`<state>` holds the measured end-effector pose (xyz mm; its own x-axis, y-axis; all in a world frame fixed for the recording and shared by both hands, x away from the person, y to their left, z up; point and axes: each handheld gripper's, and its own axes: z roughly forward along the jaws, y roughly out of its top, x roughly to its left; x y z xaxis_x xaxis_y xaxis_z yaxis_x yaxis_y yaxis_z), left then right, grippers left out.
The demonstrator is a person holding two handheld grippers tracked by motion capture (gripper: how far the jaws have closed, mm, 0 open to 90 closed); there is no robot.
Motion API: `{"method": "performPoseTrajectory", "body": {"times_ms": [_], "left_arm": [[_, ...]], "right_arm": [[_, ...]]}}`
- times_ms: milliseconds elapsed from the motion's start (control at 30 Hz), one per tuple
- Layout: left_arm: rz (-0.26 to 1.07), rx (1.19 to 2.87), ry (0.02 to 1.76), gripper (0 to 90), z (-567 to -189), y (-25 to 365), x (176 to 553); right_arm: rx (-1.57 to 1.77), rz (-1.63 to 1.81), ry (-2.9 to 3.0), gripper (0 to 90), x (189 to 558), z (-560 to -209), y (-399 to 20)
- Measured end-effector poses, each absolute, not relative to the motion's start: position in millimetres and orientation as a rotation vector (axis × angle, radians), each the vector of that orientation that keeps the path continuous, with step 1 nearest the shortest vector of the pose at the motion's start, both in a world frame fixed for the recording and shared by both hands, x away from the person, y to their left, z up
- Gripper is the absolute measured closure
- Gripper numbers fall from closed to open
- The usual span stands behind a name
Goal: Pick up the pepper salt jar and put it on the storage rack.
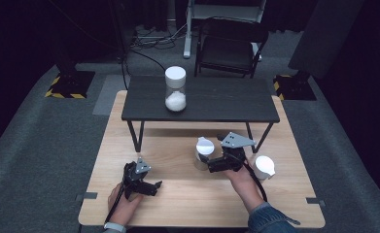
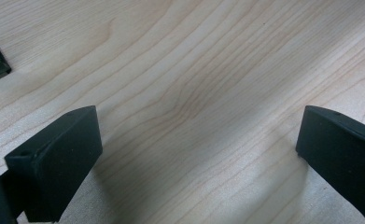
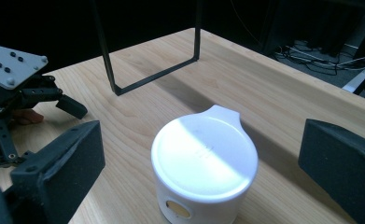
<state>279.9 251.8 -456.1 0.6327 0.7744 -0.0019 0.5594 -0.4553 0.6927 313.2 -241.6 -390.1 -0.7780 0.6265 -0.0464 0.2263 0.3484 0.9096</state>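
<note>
The right claw (image 3: 201, 163) stands wide, its jaws flanking but not touching the lidded white jar (image 3: 203, 165) upright on the bench (image 1: 178, 194); likely an approach, so closing squarely comes next. The left claw (image 2: 196, 154) hangs wide over bare wood.

A jar (image 1: 175, 89) of white powder stands on my small black table (image 1: 226, 104), toward its left end. Beyond my wooden table's (image 1: 178, 194) far edge sits a black chair (image 1: 229, 48).
</note>
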Motion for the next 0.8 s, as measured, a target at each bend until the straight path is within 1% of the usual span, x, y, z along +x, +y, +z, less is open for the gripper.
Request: {"method": "performPoseTrajectory", "body": {"times_ms": [500,800], "left_arm": [[0.415,2.183,1.037,0.2,-456,252,280],[0.415,2.184,1.037,0.2,-456,252,280]], "right_arm": [[0.831,1.436,2.263,1.3,334,-413,-237],[0.857,1.428,2.263,1.4,338,-426,-235]]}}
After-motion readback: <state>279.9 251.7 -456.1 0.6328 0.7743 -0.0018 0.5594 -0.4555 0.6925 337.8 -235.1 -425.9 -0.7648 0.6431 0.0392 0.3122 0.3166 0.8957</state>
